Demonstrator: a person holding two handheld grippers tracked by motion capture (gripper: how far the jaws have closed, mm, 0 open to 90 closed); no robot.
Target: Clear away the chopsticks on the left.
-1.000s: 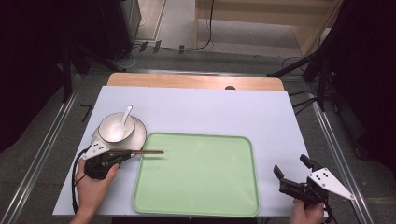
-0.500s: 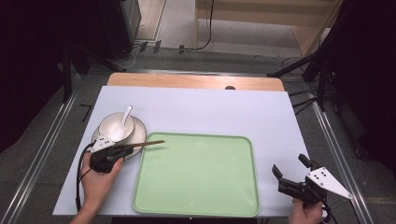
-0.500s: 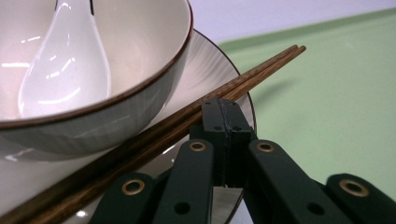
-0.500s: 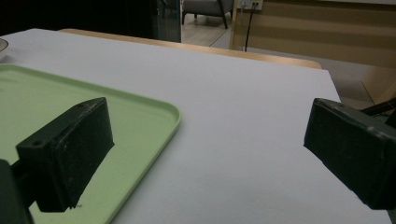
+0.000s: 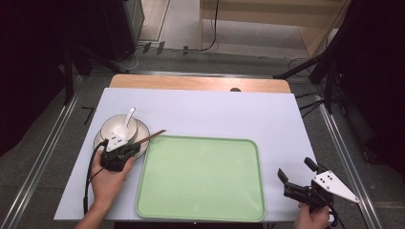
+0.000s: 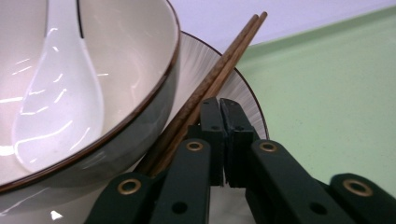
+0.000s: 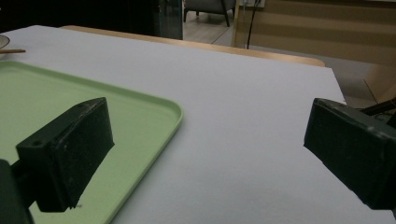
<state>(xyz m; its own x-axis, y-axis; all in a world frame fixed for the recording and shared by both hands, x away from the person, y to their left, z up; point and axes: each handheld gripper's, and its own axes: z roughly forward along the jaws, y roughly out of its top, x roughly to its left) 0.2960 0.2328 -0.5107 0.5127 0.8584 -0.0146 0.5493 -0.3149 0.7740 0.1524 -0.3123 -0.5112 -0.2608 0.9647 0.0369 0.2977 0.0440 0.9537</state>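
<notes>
A cream bowl (image 5: 114, 125) (image 6: 121, 154) with a white spoon (image 5: 126, 121) (image 6: 56, 116) in it stands on a ribbed plate (image 5: 143, 135) (image 6: 243, 91) at the table's left. Brown chopsticks (image 5: 153, 135) (image 6: 224, 65) lean across the plate's rim beside the bowl, tips towards the green tray (image 5: 200, 176) (image 6: 327, 93). My left gripper (image 5: 135, 147) (image 6: 219, 105) sits over the plate with its jaws pressed together. The chopsticks run along their left side, not between them. My right gripper (image 5: 296, 170) (image 7: 210, 140) hangs open and empty over the table's near right corner.
The tray (image 7: 46, 93) lies flat with nothing on it, in the middle near the front edge. A white sheet (image 5: 215, 114) covers the table, with a wooden strip (image 5: 191, 82) behind it. Dark stands and cables stand on the floor around it.
My left gripper has moved away from the front edge, up beside the bowl. The chopsticks went with it, swinging from level to slanting up and right. The right gripper has barely moved.
</notes>
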